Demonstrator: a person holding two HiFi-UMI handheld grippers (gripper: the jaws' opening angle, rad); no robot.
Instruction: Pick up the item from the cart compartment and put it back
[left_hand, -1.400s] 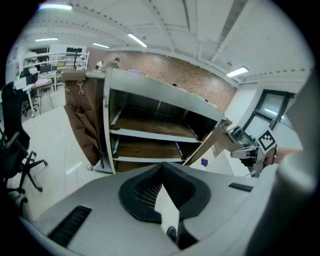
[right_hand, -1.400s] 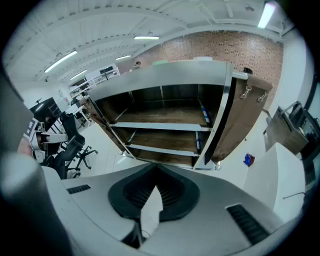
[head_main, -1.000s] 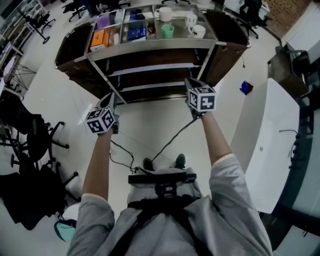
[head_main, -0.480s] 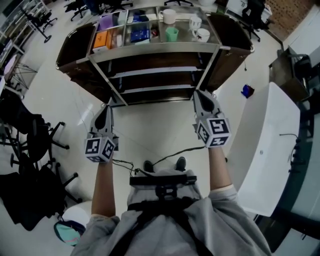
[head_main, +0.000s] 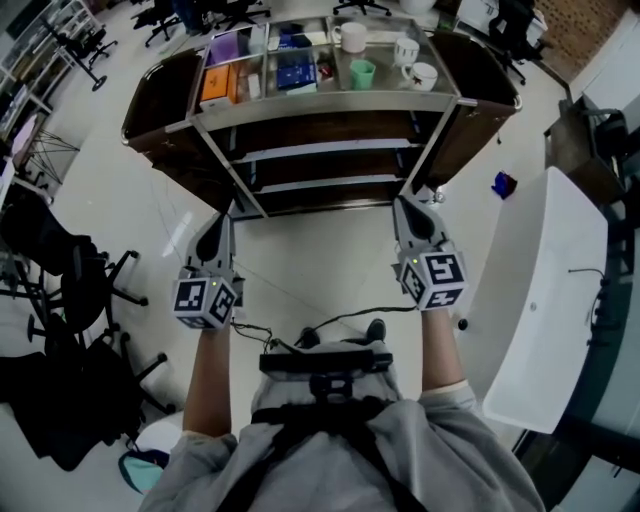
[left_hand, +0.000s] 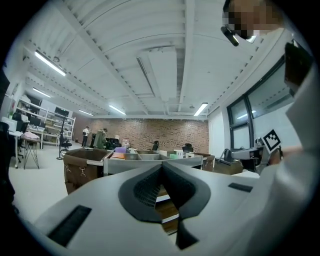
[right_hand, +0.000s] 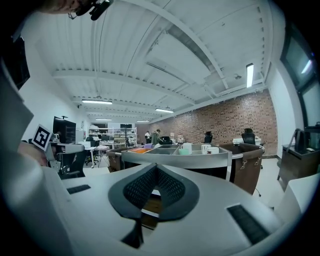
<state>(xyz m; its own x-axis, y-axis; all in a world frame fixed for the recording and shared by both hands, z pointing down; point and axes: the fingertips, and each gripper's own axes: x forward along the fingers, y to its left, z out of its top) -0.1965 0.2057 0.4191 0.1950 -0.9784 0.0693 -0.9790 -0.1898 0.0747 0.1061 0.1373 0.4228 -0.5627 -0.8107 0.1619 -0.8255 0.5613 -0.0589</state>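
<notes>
A metal cart (head_main: 320, 99) with brown side bags stands ahead of me. Its top tray holds an orange box (head_main: 215, 83), a purple item (head_main: 229, 46), a blue box (head_main: 296, 70), a green cup (head_main: 362, 73) and white mugs (head_main: 351, 37). My left gripper (head_main: 219, 216) hangs low in front of the cart's left corner, shut and empty. My right gripper (head_main: 407, 201) is near the right corner, also shut with nothing in it. The left gripper view shows closed jaws (left_hand: 161, 167) below the cart's tray (left_hand: 150, 160). Closed jaws (right_hand: 156, 167) fill the right gripper view too.
Black office chairs (head_main: 60, 275) stand at the left and a white table (head_main: 540, 290) at the right. A blue object (head_main: 503, 185) lies on the floor by the cart's right bag. Cables (head_main: 335, 320) trail over the floor at my feet.
Both grippers have come back and down from the cart's shelves toward my body, and the cart now sits a little lower in view. Both stayed shut.
</notes>
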